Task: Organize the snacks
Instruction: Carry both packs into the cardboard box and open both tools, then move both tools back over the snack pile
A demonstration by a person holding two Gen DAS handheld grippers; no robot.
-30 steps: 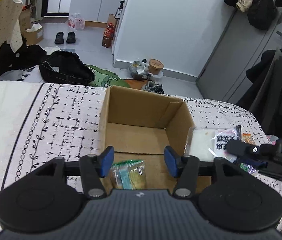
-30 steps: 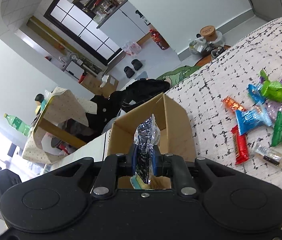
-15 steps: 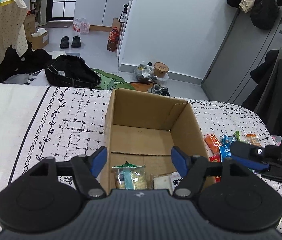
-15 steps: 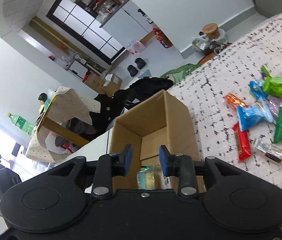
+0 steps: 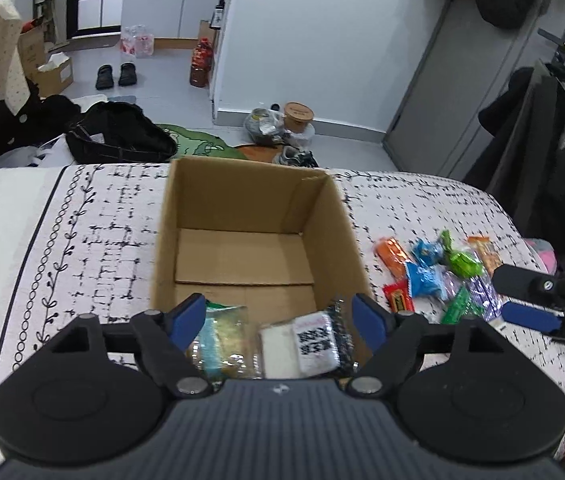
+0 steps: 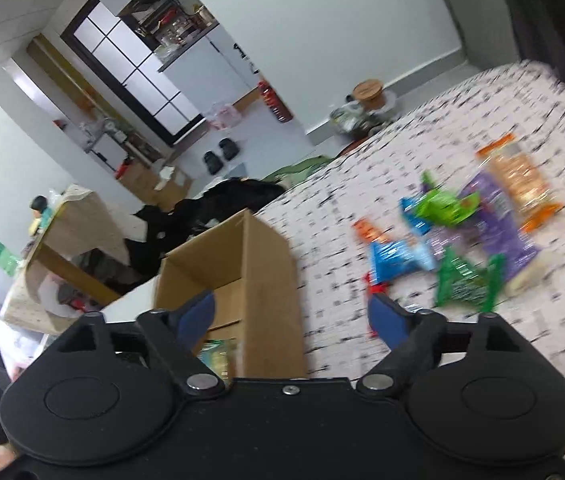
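Loose snacks (image 6: 458, 236) motion-blurred; box packets (image 5: 266, 340) partly behind gripper body

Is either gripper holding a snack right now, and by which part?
Neither: left gripper and right gripper have just been opening, nothing between them.

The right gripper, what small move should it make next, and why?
Probably swing the right gripper, jaws just opened and empty, toward the loose snacks, perhaps the green packet. Two packets already lie in the cardboard box, while a pile waits on the patterned cloth beside it.
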